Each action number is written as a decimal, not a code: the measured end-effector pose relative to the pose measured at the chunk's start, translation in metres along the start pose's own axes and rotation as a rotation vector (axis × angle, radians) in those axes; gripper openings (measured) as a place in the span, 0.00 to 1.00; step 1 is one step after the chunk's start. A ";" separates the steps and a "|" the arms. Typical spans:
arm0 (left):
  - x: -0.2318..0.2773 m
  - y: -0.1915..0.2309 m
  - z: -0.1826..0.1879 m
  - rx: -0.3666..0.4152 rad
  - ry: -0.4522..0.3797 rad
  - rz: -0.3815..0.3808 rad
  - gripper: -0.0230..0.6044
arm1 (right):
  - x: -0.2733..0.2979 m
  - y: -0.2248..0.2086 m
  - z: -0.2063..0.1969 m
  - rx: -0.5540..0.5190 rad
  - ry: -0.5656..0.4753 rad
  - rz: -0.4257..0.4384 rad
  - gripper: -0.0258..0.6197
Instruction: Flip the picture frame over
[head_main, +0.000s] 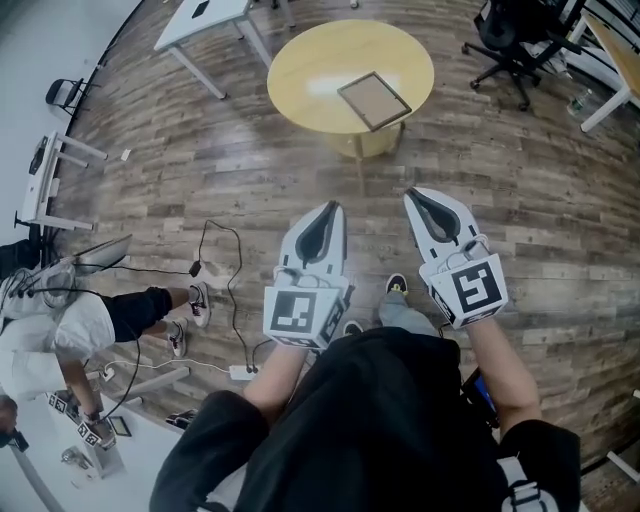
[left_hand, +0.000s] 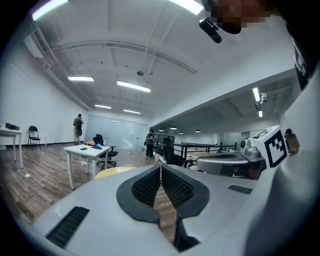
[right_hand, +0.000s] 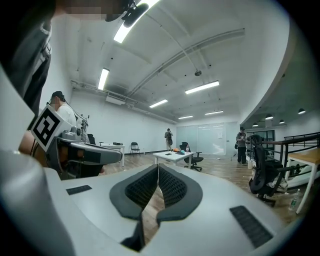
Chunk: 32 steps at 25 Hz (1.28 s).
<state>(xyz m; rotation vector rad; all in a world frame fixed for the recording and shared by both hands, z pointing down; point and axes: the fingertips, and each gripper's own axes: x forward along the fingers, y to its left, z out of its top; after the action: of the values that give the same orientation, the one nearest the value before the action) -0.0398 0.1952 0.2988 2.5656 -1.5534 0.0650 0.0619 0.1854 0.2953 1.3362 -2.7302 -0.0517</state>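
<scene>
The picture frame (head_main: 374, 100) lies flat on the round yellow table (head_main: 305, 70), toward its right side, brown panel up with a dark border. Both grippers are held over the wood floor, well short of the table and pointing toward it. My left gripper (head_main: 331, 208) is shut with nothing in it, and its pads (left_hand: 172, 186) meet at the tips. My right gripper (head_main: 416, 194) is shut and empty too, pads (right_hand: 169, 187) touching. In the left gripper view a sliver of the yellow table (left_hand: 112, 172) shows past the jaws; the frame is hidden there.
A white desk (head_main: 200, 22) stands beyond the table at the left, a black office chair (head_main: 512, 40) at the right. Cables and a power strip (head_main: 240, 371) lie on the floor at my left, near a seated person (head_main: 60, 330). People stand far off.
</scene>
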 end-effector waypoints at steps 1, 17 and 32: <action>0.012 -0.003 0.001 0.004 0.001 0.005 0.08 | 0.003 -0.010 -0.001 -0.004 -0.001 0.009 0.07; 0.111 0.008 0.010 0.028 0.021 0.035 0.08 | 0.068 -0.088 -0.009 0.028 0.007 0.063 0.07; 0.203 0.122 0.021 0.007 0.009 -0.038 0.08 | 0.204 -0.128 -0.018 0.008 0.058 -0.019 0.07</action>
<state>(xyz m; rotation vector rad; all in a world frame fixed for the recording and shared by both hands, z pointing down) -0.0545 -0.0418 0.3122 2.5952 -1.5028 0.0777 0.0402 -0.0538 0.3190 1.3445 -2.6727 -0.0041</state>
